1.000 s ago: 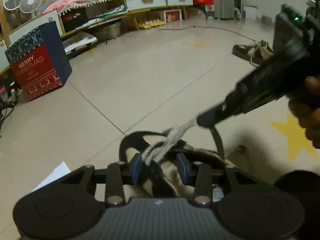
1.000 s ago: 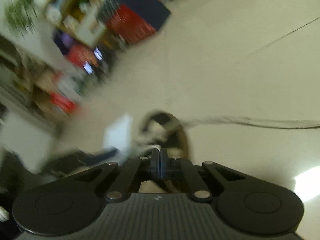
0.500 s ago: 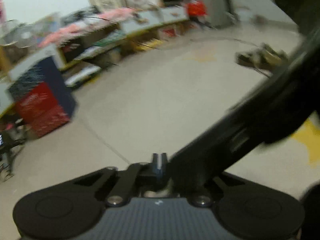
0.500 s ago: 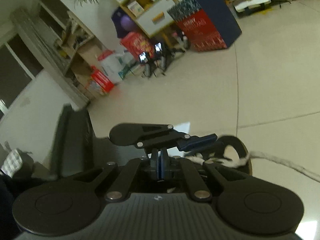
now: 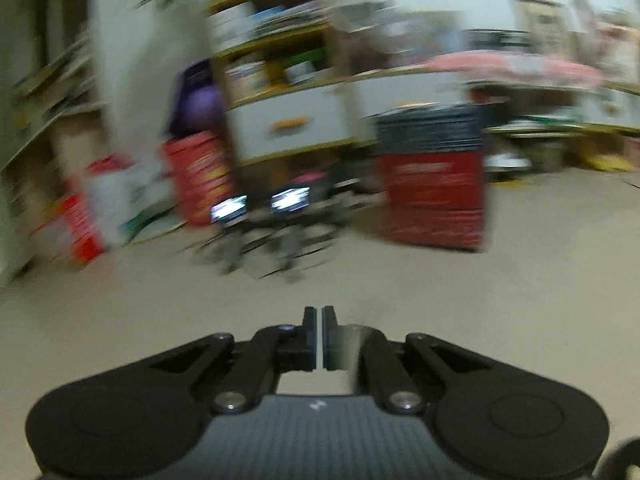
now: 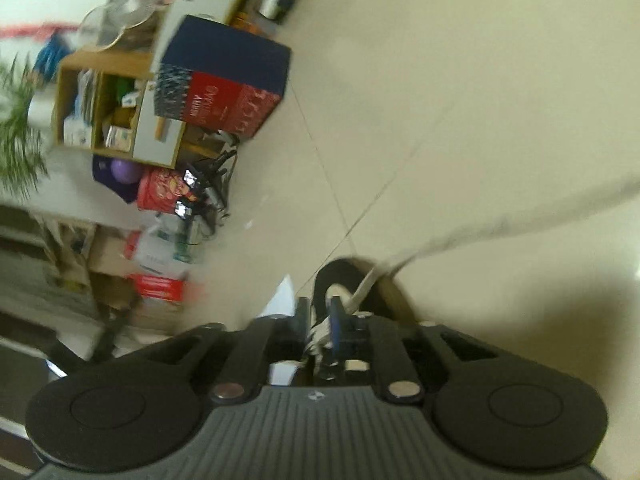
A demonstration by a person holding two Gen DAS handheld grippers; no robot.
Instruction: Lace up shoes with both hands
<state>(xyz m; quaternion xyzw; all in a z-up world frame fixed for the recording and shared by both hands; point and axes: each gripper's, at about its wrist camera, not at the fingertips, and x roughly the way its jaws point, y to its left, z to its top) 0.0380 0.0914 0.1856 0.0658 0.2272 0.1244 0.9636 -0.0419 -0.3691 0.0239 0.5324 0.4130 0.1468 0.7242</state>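
Observation:
In the right wrist view a dark shoe [image 6: 344,276] lies on the floor just past my right gripper [image 6: 319,316]. Its jaws are opening, and white lace strands [image 6: 320,334] lie loosely between the pads without being pressed. A grey shoelace [image 6: 500,224] stretches taut from the shoe out past the right edge. The left wrist view is blurred by motion. My left gripper [image 5: 319,320] is shut, and a pale sliver of shoelace [image 5: 320,344] shows in the slit between its pads. The shoe is out of the left wrist view.
A red and navy Christmas box [image 6: 224,92] [image 5: 432,192] stands on the tiled floor by cluttered wooden shelves [image 6: 100,108]. Small tripods with lit screens [image 5: 260,204] stand beside it. A white sheet of paper [image 6: 280,300] lies next to the shoe.
My left gripper closed on the lace and swung away from the shoe, now facing the shelves. My right gripper went from shut to parted and rolled.

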